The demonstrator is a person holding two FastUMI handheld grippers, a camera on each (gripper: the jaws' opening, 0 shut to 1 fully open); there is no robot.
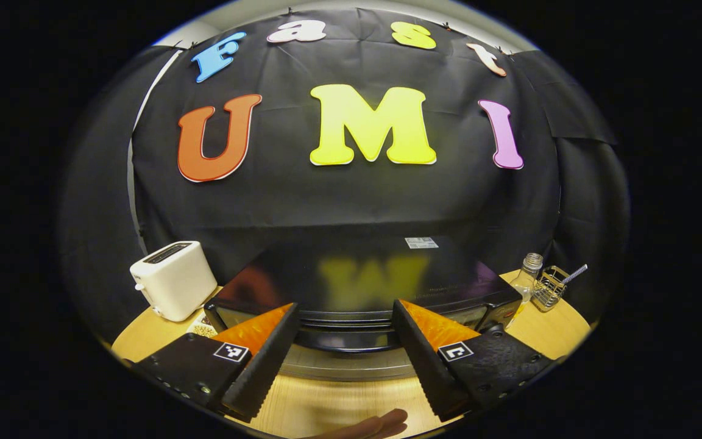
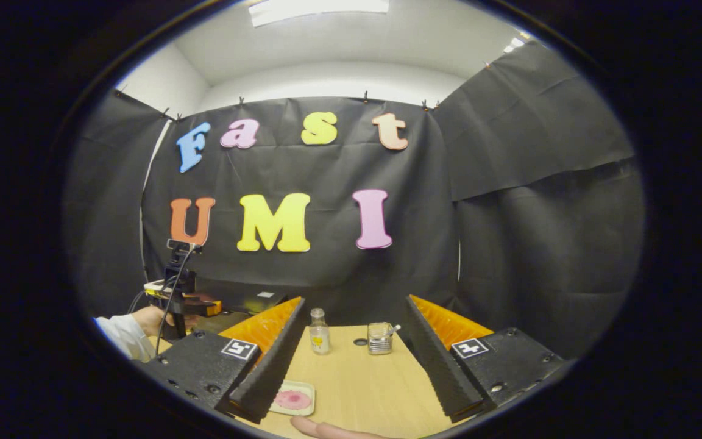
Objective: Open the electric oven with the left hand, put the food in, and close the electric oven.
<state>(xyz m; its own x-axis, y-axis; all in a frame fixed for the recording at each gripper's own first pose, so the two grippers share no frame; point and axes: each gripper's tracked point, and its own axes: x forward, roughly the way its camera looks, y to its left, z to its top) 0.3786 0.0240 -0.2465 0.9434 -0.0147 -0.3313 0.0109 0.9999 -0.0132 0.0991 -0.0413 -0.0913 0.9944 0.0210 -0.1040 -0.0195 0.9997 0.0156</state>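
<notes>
Oven (image 1: 363, 286) is sitting at the back edge of the table (image 1: 326, 402), its door shut, and I am holding my left gripper (image 1: 346, 356) just before the handle (image 1: 345, 341), fingers apart and touching nothing. My right gripper (image 2: 351, 366) is hanging spread and empty over the table's near edge, above the food (image 2: 292, 399) on its plate (image 2: 308, 387). I am risking a slip: closing too high would miss the handle, and a hard pull could drag the oven toward the toaster (image 1: 174, 286).
</notes>
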